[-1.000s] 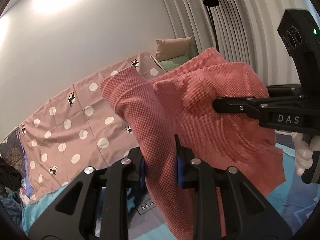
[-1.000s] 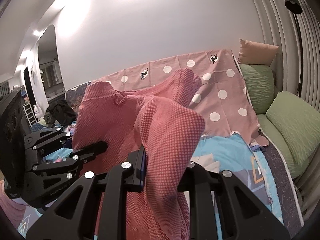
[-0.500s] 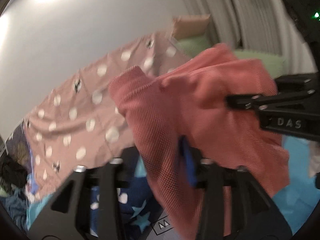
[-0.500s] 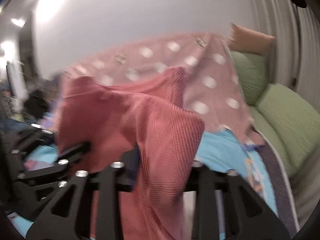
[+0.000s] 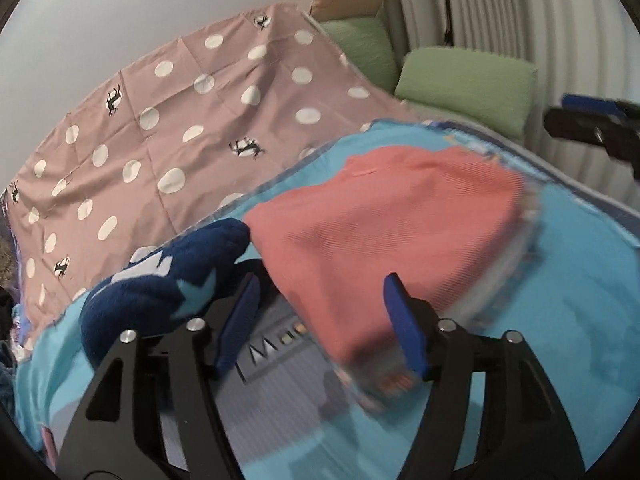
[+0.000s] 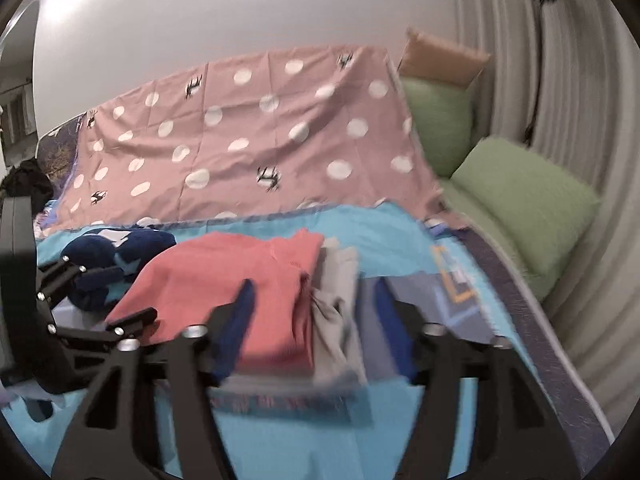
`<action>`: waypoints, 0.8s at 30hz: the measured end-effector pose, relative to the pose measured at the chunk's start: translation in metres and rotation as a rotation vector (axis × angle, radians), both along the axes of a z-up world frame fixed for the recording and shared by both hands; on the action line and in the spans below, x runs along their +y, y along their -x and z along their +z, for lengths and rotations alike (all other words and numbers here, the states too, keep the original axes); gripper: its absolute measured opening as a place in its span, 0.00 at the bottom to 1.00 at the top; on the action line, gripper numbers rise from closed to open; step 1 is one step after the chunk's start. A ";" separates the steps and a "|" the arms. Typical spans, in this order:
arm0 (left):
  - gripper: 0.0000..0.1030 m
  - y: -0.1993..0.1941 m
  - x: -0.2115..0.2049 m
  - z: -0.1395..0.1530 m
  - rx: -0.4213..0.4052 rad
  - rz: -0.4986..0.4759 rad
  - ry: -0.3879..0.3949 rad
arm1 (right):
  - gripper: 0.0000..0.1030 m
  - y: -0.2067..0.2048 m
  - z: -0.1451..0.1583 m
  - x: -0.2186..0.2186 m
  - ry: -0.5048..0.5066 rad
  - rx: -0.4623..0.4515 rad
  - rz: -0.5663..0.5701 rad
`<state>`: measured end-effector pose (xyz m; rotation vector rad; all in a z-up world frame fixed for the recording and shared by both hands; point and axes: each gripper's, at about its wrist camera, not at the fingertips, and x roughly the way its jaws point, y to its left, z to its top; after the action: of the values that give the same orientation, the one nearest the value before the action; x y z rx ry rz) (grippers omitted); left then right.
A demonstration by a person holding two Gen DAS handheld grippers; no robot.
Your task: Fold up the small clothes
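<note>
Left wrist: pink garment [image 5: 384, 224] lies flat beyond the spread claw [image 5: 324, 320].

- We are in a home, in a bedroom or lounge corner
- We see a bed under a blue patterned cover [image 6: 280, 432], a pink dotted sheet [image 6: 248, 148] behind it
- Green cushions [image 6: 524, 200] and a tan pillow [image 6: 440, 60] lie against pleated curtains [image 6: 580, 92]
- Folded clothes [image 6: 224, 280] lie on the cover
</note>
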<state>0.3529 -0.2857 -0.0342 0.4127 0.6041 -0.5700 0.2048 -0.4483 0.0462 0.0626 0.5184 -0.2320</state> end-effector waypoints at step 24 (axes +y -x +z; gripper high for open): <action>0.98 0.252 0.072 0.096 -0.086 0.221 0.087 | 0.99 0.232 0.052 0.083 -0.129 -0.087 -0.047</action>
<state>0.1008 -0.2137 0.0614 0.2826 0.5327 -0.3634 -0.0273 -0.3649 0.0979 0.2095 0.4453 -0.2409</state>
